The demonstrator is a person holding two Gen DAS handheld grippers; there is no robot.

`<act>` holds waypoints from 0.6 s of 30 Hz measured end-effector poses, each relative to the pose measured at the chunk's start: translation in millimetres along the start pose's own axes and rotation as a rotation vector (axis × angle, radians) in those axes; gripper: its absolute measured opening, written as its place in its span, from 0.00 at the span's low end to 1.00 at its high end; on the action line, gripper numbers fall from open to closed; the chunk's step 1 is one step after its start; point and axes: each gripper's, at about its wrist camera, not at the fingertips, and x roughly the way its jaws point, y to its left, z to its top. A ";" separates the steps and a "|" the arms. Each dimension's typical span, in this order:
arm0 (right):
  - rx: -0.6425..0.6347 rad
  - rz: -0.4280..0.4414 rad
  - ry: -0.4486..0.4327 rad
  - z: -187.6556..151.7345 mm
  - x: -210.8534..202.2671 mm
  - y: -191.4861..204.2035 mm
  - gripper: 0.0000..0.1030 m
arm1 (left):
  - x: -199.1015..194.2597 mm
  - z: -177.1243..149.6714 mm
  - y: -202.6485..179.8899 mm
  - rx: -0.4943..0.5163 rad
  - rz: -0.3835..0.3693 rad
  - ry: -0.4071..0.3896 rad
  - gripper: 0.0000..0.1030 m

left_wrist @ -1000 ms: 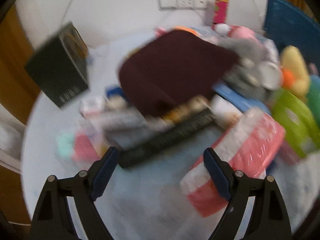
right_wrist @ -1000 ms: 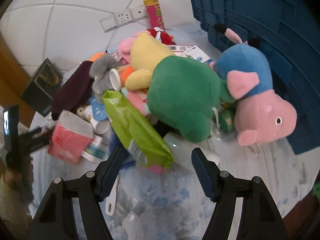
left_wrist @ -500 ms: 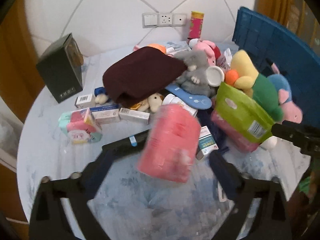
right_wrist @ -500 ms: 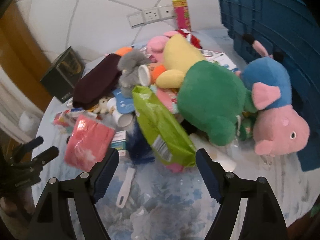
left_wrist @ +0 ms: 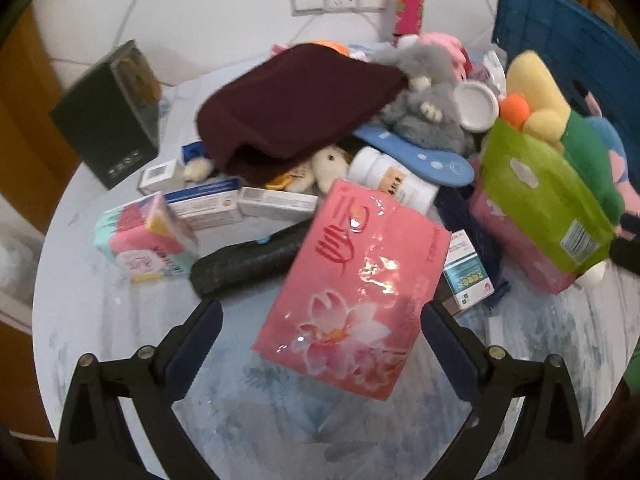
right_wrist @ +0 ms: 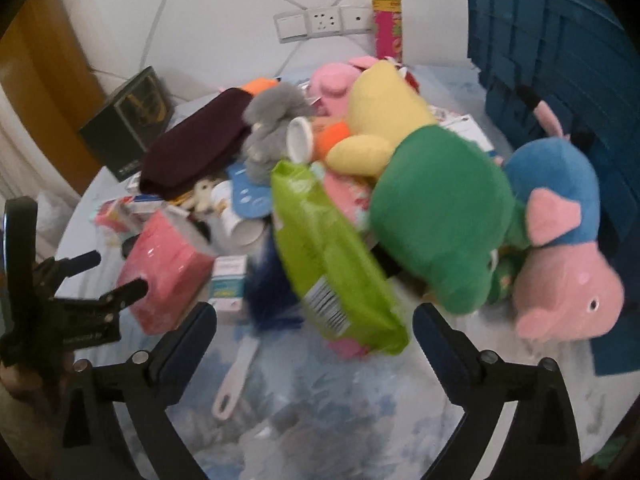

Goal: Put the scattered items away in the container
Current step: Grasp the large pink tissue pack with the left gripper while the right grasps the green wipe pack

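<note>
— Pink tissue pack [left_wrist: 352, 288] lies between the left gripper [left_wrist: 322, 334]'s spread jaws; blue crate [right_wrist: 560, 80] stands beyond.
— Close squarely across its sides. Right gripper [right_wrist: 314, 330]?
— Wide apart, empty.

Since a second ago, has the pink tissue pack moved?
Yes. In the right wrist view the pink tissue pack now sits nearer the green bag, further from the black box side, tilted between the open left gripper fingers.
</note>
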 end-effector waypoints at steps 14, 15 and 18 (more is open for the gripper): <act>0.006 0.003 0.125 16.2 62.3 -6.1 0.92 | 42.2 10.4 -20.1 0.055 -0.080 0.054 0.81; 0.007 0.011 0.132 15.7 64.1 -5.0 0.77 | 41.3 9.9 -20.1 0.054 -0.080 0.051 0.80; 0.003 0.055 0.143 14.6 64.4 -2.3 0.51 | 40.6 8.9 -18.1 0.038 -0.085 0.052 0.79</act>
